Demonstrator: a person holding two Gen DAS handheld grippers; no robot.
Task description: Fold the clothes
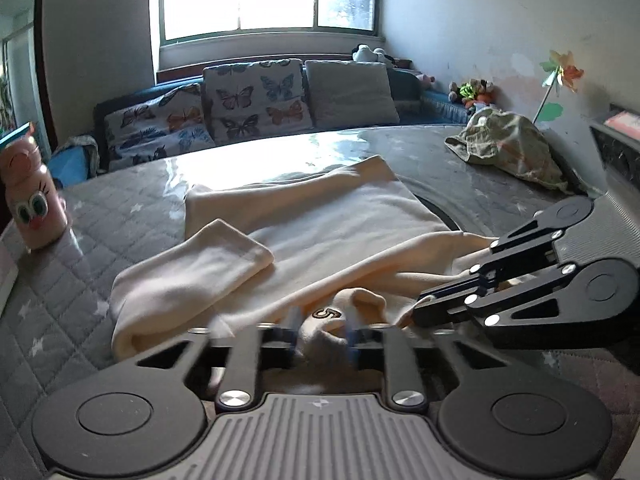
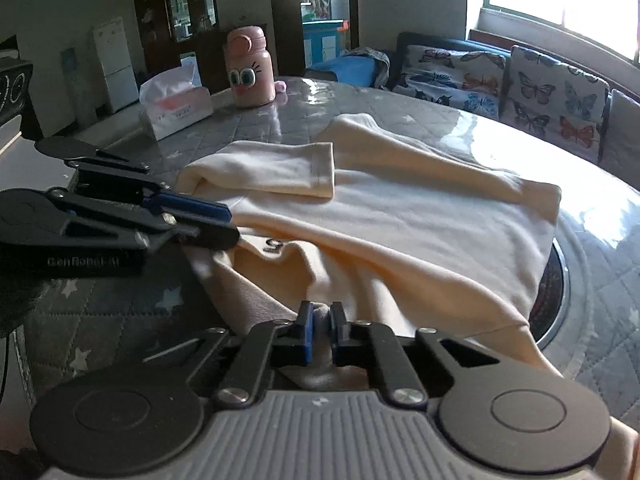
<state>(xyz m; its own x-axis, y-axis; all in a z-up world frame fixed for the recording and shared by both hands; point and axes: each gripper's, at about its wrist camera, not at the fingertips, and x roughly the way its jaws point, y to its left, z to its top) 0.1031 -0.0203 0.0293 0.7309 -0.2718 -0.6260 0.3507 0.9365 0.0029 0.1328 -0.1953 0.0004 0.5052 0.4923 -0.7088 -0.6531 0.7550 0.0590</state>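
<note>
A cream cotton garment (image 2: 400, 216), sleeves already folded inward, is spread mid-frame on the grey quilted table (image 2: 120, 320). Its near edge is pinched by the right gripper (image 2: 322, 320); a bunched fold sits between the left gripper (image 1: 322, 334) fingers, seemingly clamped, probably for the next fold.

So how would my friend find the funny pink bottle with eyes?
Start at the big grey quilted table where the cream garment lies. Look to its far edge beside the white tissue box. The pink bottle stands upright there, the only thing with cartoon eyes.
</note>
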